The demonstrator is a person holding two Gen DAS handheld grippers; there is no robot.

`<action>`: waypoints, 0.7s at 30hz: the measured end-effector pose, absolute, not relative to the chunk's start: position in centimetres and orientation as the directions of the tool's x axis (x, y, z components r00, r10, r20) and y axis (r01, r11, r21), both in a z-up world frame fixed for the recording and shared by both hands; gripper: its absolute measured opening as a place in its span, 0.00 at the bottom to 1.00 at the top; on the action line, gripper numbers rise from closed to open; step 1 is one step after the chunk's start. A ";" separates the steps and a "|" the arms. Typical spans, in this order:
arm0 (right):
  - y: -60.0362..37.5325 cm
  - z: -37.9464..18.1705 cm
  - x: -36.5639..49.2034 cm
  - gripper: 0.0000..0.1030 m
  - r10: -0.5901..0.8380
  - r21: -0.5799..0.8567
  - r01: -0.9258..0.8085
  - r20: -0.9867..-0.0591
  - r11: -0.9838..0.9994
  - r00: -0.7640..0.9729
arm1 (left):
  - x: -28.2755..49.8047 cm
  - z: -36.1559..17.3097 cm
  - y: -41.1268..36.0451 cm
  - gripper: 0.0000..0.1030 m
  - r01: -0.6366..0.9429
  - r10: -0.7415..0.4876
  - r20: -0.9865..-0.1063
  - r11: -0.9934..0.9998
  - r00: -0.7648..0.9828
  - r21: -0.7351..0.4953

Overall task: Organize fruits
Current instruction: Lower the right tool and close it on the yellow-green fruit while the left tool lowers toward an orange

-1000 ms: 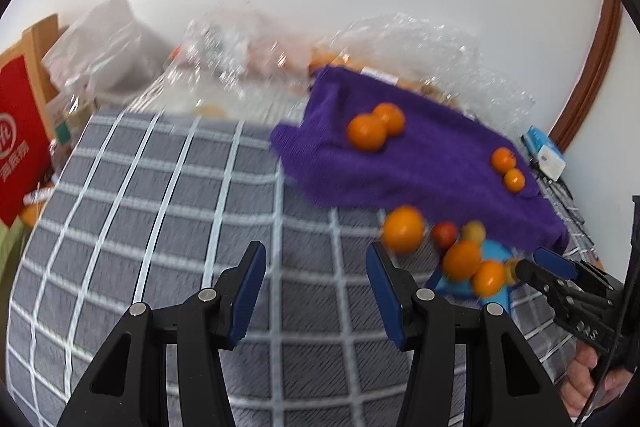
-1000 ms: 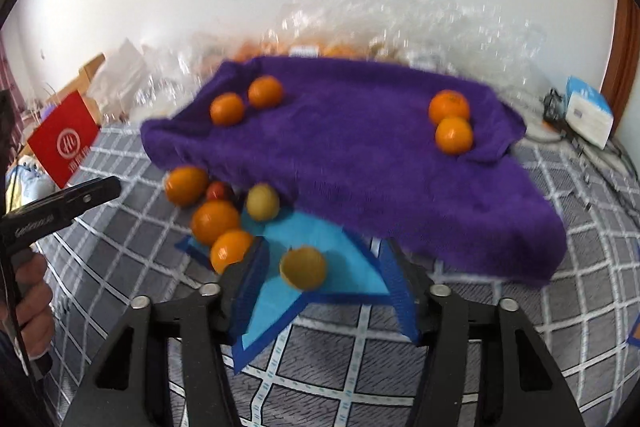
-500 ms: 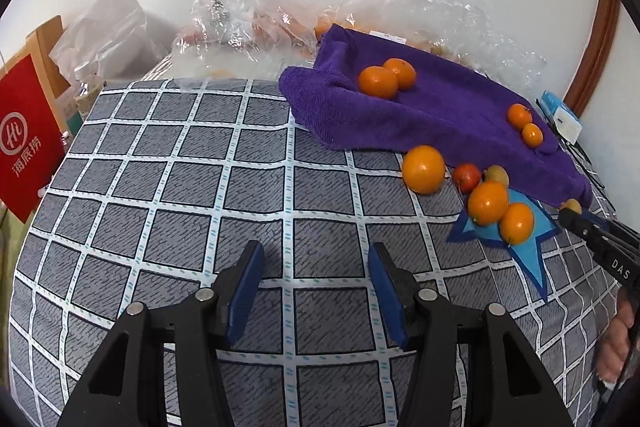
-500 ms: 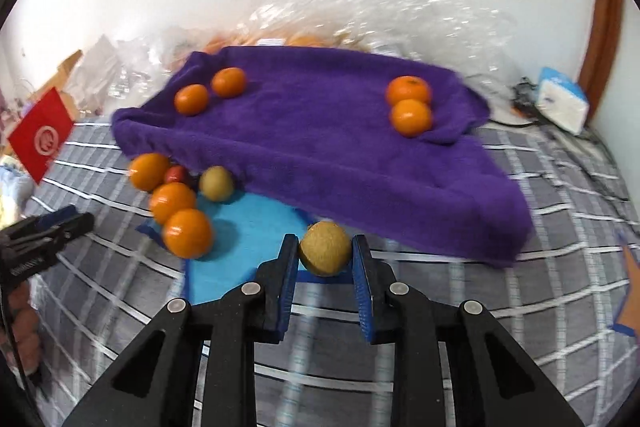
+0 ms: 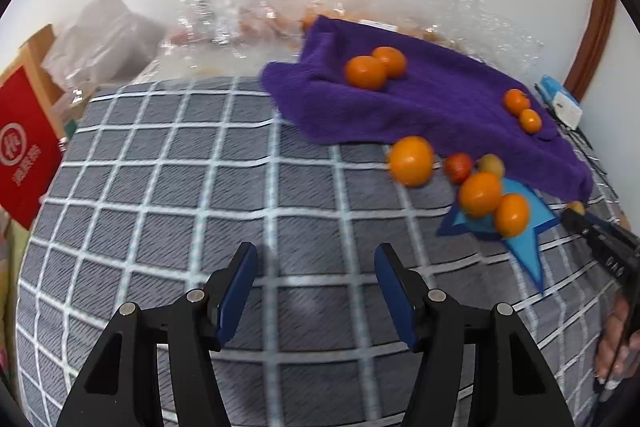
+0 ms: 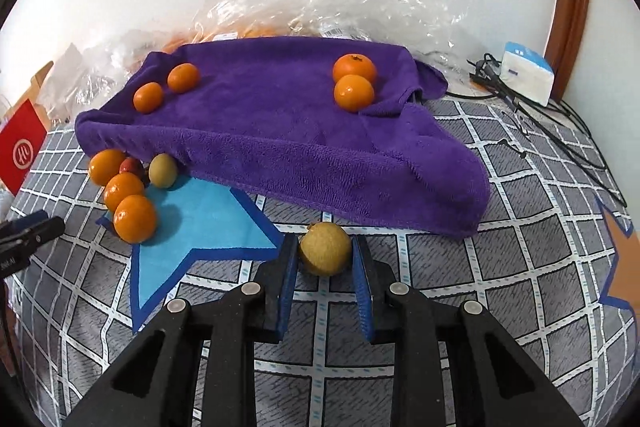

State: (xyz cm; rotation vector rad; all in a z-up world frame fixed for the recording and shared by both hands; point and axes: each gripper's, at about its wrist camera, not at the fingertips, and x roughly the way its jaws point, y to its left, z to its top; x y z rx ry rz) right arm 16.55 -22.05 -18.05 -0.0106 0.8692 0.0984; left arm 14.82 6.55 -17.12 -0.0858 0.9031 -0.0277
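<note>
My right gripper point(image 6: 325, 259) is shut on a yellow-green round fruit point(image 6: 325, 247), just right of the blue star mat point(image 6: 192, 227) and in front of the purple towel point(image 6: 280, 123). Three oranges point(image 6: 134, 218), a small red fruit point(image 6: 131, 166) and a second yellow-green fruit point(image 6: 162, 170) cluster at the mat's left edge. Two pairs of oranges point(image 6: 354, 79) lie on the towel. My left gripper point(image 5: 314, 281) hovers over bare checked cloth with its jaws opening and nothing between them; the fruit cluster point(image 5: 480, 193) lies to its right.
Crumpled clear plastic bags point(image 6: 328, 3) line the wall behind the towel. A white and blue box point(image 6: 526, 71) with black cables point(image 6: 560, 131) sits at the right. A red bag point(image 5: 24, 151) stands at the left edge. An orange star mat point(image 6: 622, 267) shows at far right.
My right gripper closed on the yellow-green fruit and carried it right, off the blue mat. My left gripper's jaws spread wider over the cloth.
</note>
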 end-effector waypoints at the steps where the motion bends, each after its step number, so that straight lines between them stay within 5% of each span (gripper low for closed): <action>1: -22.0 -18.0 16.5 0.26 0.078 0.025 -0.091 -0.762 0.996 0.643 | 15.1 -16.9 6.3 0.57 -0.006 -0.067 -0.782 0.996 0.619 -0.090; 14: -22.8 -18.3 16.7 0.26 0.101 0.078 -0.064 -0.762 0.995 0.640 | 19.1 -15.7 2.6 0.57 0.081 -0.059 -0.787 0.997 0.614 -0.011; 21: -22.7 -18.4 16.8 0.26 0.105 0.079 -0.069 -0.764 0.994 0.636 | 20.7 -16.6 2.3 0.57 0.101 -0.115 -0.795 0.993 0.596 -0.068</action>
